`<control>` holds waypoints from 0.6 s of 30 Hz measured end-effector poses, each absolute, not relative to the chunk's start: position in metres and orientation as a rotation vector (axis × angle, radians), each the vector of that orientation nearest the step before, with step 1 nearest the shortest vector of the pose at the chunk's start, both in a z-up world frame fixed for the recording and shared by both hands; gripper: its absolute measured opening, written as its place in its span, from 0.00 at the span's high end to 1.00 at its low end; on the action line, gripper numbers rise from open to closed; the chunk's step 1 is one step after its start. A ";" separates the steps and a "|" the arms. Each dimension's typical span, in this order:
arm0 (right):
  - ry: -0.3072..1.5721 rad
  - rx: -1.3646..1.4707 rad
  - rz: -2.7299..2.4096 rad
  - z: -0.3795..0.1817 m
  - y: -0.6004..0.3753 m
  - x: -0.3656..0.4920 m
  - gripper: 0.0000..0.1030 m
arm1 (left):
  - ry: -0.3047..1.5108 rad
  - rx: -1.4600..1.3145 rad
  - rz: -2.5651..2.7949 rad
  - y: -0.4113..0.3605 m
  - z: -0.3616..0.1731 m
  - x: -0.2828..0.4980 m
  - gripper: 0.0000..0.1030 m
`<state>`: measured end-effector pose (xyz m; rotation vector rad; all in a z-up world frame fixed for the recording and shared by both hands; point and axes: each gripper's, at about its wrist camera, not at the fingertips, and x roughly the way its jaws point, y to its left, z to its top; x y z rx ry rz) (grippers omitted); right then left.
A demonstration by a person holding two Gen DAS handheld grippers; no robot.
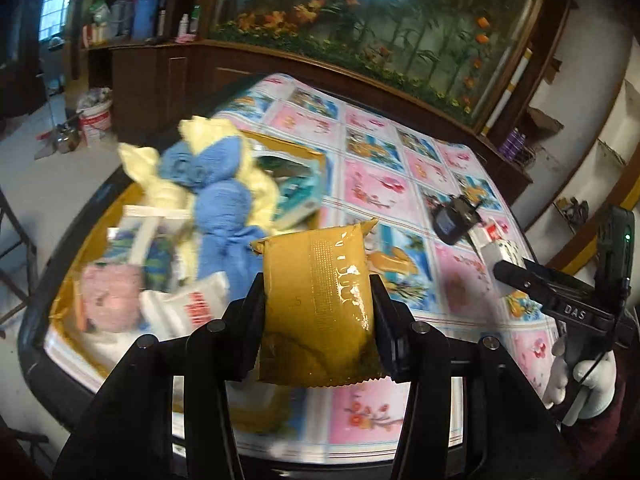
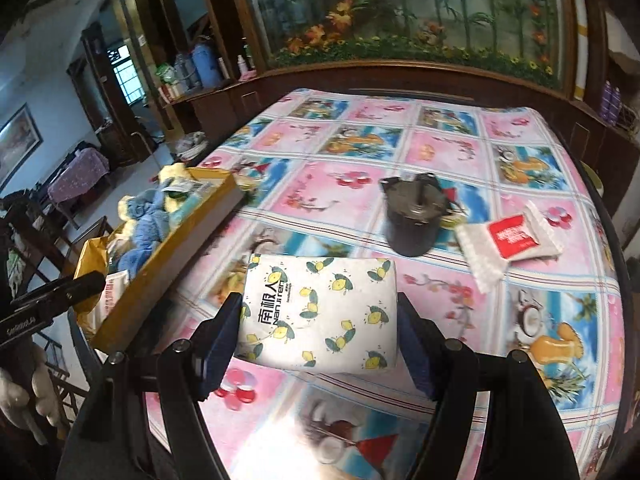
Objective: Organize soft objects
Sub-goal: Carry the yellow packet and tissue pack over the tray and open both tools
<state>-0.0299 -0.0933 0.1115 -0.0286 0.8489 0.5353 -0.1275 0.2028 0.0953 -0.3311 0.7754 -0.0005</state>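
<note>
- My left gripper point(image 1: 318, 312) held a tan foil packet point(image 1: 320, 300) clamped between its jaws, the packet standing upright with its long axis running away from me, raised above the near table edge.
- My right gripper point(image 2: 320, 340) sat with its jaws spread either side of a lemon-print tissue pack point(image 2: 320, 312); the pack lay flat on the patterned tablecloth point(image 2: 440, 148), its long axis across the gap, and I could not tell whether the pads were touching it.
- Just beyond and to the left of the held packet stood the yellow box point(image 1: 76, 300), already crowded with a blue-and-yellow cloth toy point(image 1: 220, 200) and other soft packs; I judged the left hand nearer to it.
- Farther out on the right lay a dark metal part point(image 2: 412, 216) and, beside it, a white pack with a red label point(image 2: 508, 240), both well apart from the box.
</note>
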 end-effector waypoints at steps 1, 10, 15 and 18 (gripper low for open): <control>0.848 -0.037 0.556 0.112 -0.083 -0.031 0.29 | 0.773 -0.339 0.034 0.216 0.095 -0.133 0.54; 0.848 -0.130 0.726 0.117 0.019 -0.042 0.29 | 0.791 -0.339 0.214 0.275 0.072 -0.151 0.54; 0.849 -0.159 0.787 0.116 0.062 -0.046 0.29 | 0.793 -0.262 0.270 0.276 0.061 -0.146 0.54; 0.855 -0.171 0.816 0.113 0.085 -0.043 0.29 | 0.778 -0.211 0.292 0.274 0.059 -0.144 0.50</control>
